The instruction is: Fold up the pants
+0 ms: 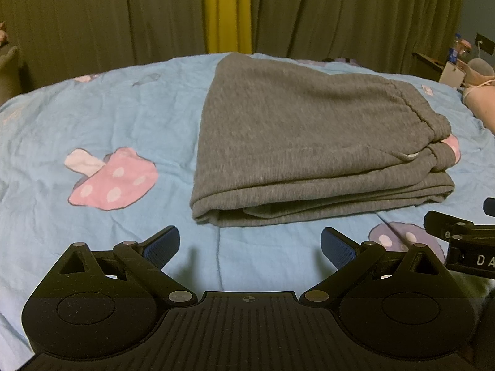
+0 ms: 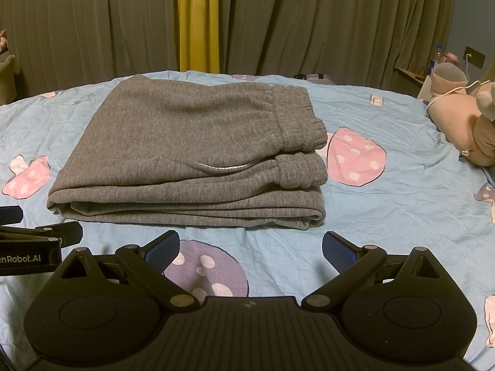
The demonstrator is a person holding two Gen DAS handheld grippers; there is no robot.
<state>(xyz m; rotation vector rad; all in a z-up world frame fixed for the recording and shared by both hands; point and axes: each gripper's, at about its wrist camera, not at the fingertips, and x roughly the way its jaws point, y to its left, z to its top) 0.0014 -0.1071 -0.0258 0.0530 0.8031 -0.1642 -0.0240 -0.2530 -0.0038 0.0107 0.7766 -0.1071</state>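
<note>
Left tool: I hold it low over the bed, its two blue-padded fingers spread wide with nothing between them, just short of the near edge of the pants.
Bed sheet: light blue, wrinkled, printed with pink and purple mushrooms; it carries everything here.
Pants: grey sweatpants, folded into a thick flat stack in the middle of the bed. The layered fold edges face me; the elastic waistband and a ribbed cuff lie on the stack's right side.
Right tool: also released, fingers wide apart and empty, hovering over a purple mushroom print just in front of the pants. It sits close beside my left tool.
Plush toy: pale pink, on the bed's far right, well apart from the pants.
Curtains: dull olive behind the bed, with one yellow strip.
</note>
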